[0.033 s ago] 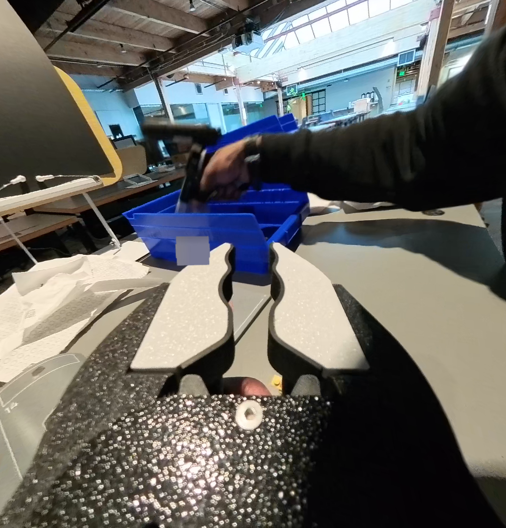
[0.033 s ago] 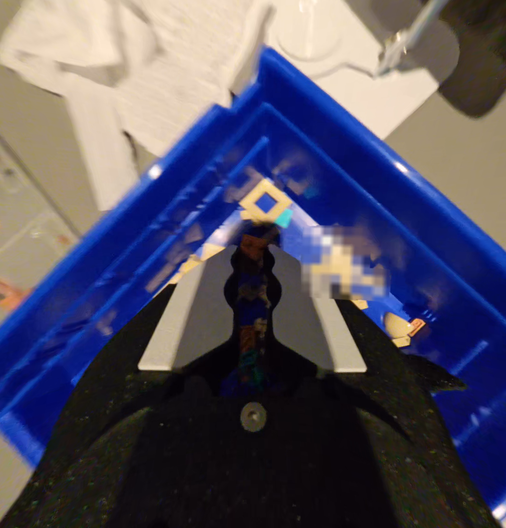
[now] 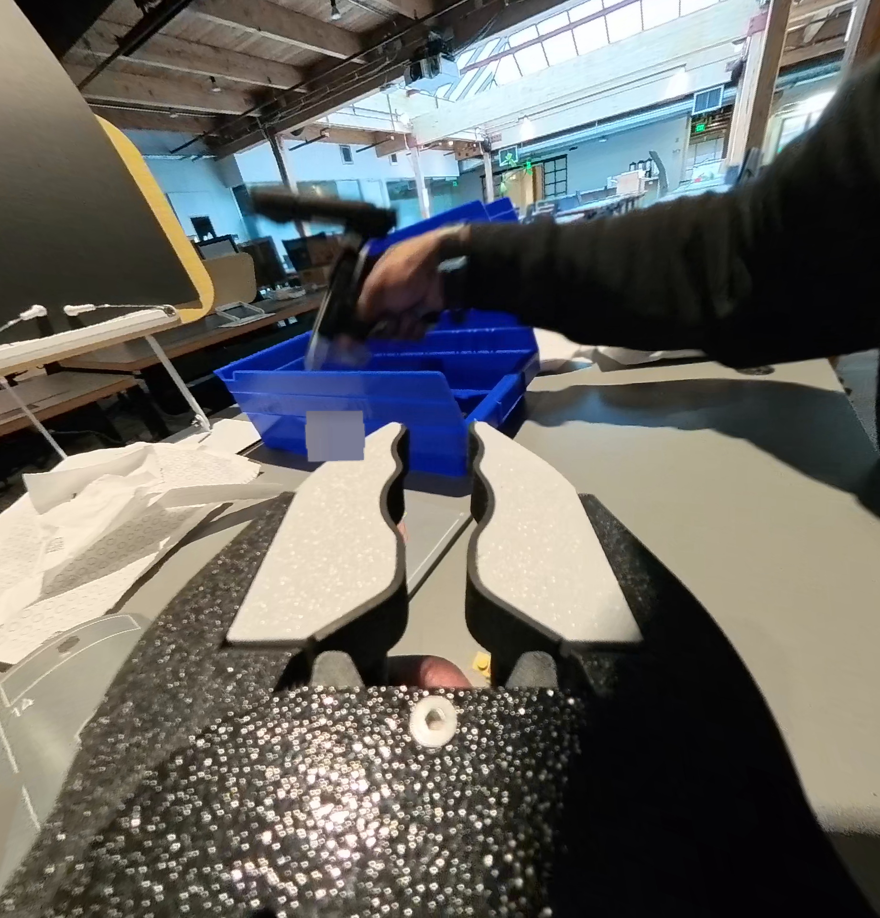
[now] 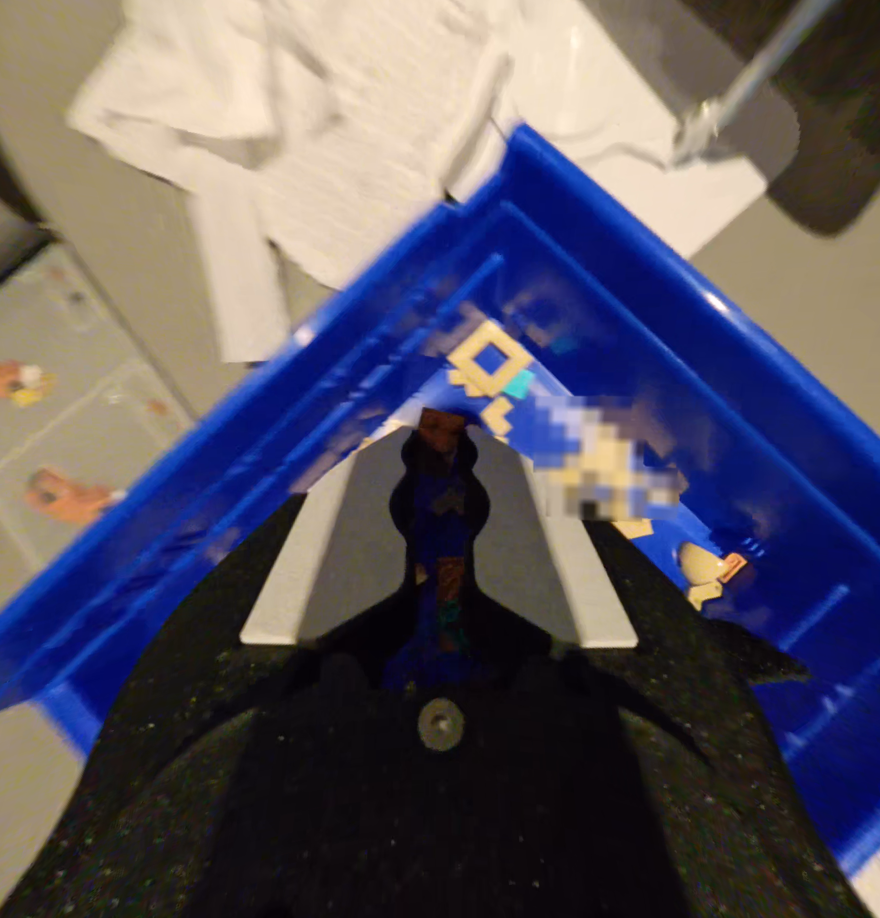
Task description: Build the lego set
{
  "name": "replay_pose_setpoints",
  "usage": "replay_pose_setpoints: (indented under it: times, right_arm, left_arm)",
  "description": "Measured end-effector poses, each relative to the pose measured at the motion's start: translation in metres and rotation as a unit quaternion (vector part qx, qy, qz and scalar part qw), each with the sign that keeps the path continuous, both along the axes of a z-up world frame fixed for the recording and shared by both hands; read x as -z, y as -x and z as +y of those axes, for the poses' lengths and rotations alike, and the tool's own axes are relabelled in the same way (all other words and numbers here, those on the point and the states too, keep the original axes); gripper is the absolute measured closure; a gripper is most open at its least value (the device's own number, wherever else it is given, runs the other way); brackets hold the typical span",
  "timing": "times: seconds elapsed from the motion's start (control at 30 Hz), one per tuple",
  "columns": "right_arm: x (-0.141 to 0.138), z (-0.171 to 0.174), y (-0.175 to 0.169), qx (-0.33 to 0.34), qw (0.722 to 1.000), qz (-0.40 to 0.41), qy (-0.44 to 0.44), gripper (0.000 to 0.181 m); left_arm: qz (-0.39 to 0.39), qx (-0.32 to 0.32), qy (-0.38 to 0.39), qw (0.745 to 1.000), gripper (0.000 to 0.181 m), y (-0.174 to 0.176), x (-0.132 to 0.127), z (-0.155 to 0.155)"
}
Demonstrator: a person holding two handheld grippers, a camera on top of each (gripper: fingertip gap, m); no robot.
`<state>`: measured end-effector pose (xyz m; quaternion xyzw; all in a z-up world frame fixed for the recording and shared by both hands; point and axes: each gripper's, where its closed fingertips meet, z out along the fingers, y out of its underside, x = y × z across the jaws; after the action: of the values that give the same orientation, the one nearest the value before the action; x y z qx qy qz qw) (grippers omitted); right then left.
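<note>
A blue bin (image 3: 378, 397) of loose lego pieces stands on the grey table. My right gripper (image 4: 440, 422) is over the bin (image 4: 626, 238), pointing down, its jaws shut on a small brown piece (image 4: 440, 429) at the tips. A tan square frame piece (image 4: 487, 367) and a teal piece (image 4: 519, 385) lie just beyond it. In the left wrist view the right gripper (image 3: 323, 347) dips into the bin, held by a hand. My left gripper (image 3: 438, 437) is open and empty, low over the table in front of the bin.
Crumpled white paper bags (image 3: 105, 501) lie left of the bin. A dark board on a stand (image 3: 55, 174) rises at far left. A dark sleeve (image 3: 676, 278) crosses above the table. Small orange builds (image 4: 65, 492) sit on a grey mat. Left tips to right tips: about 30 centimetres.
My right gripper has drawn back from the bin floor with the brown piece; more of the table and paper now shows. The left gripper has hardly moved.
</note>
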<state>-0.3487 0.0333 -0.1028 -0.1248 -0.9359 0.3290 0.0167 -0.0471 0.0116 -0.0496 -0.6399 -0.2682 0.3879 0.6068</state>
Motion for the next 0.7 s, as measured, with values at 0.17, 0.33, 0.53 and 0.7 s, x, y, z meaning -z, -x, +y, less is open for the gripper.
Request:
replay_pose_setpoints:
  times: [0.17, 0.33, 0.53, 0.7]
  right_arm:
    - [-0.089, 0.002, -0.129, -0.155, 0.977, 0.077, 0.127, 0.166]
    - [-0.091, 0.007, -0.255, -0.285, 0.932, 0.194, 0.108, 0.166]
    - [-0.039, 0.013, -0.340, -0.387, 0.892, 0.219, 0.077, 0.167]
    - [-0.026, 0.011, -0.355, -0.406, 0.882, 0.228, 0.071, 0.167]
  left_arm:
    - [0.006, -0.002, -0.010, 1.000, 0.160, -0.001, -0.007, -0.003]
    - [-0.095, 0.060, -0.143, 0.983, 0.159, -0.009, -0.014, 0.006]
    - [-0.263, 0.125, -0.230, 0.929, 0.157, -0.038, 0.006, 0.029]
    - [-0.321, 0.126, -0.250, 0.905, 0.157, -0.048, 0.019, 0.032]
